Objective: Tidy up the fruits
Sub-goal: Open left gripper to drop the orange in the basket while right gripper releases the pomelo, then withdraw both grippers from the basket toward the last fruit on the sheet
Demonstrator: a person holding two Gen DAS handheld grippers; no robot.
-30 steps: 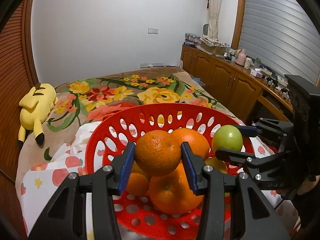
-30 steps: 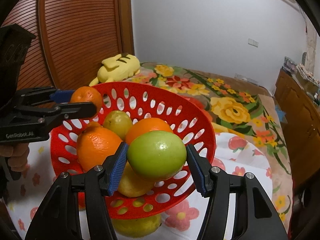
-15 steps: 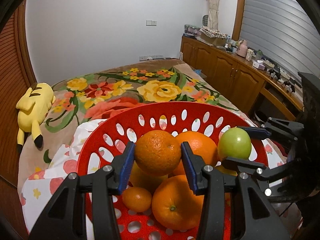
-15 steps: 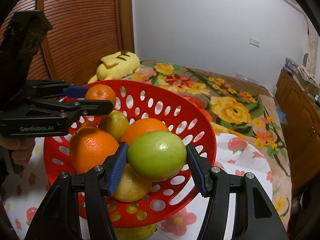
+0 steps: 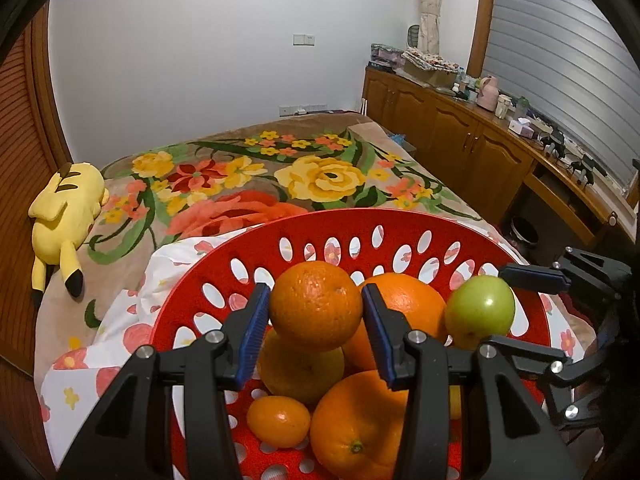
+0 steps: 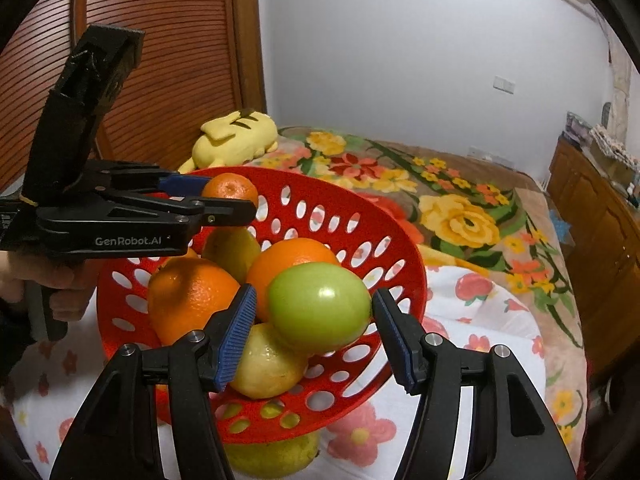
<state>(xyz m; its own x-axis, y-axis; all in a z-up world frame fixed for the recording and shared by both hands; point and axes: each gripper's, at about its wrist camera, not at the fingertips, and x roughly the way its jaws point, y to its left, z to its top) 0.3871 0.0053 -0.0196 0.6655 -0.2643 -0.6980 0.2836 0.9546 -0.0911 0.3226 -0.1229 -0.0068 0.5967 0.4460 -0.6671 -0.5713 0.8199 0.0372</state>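
A red perforated basket (image 5: 360,216) (image 6: 332,188) on the bed holds several oranges and a yellow lemon (image 6: 268,364). My left gripper (image 5: 315,320) (image 6: 224,198) is shut on a small orange (image 5: 314,304) and holds it above the fruit pile near the basket's left rim. My right gripper (image 6: 314,300) (image 5: 524,312) is around a green apple (image 6: 320,308) (image 5: 480,310). Its jaws are opening, and a thin gap shows at each pad. The apple rests on the lemon and an orange at the basket's right side.
A yellow-green fruit (image 6: 272,456) lies on the flowered white cloth under the basket's near edge. A yellow plush toy (image 5: 64,212) lies at the bed's left. Wooden cabinets (image 5: 460,136) run along the right. A person's hand (image 6: 60,292) grips the left handle.
The left gripper has carried its orange further in over the basket. The right jaws have parted slightly from the green apple, which stays in place.
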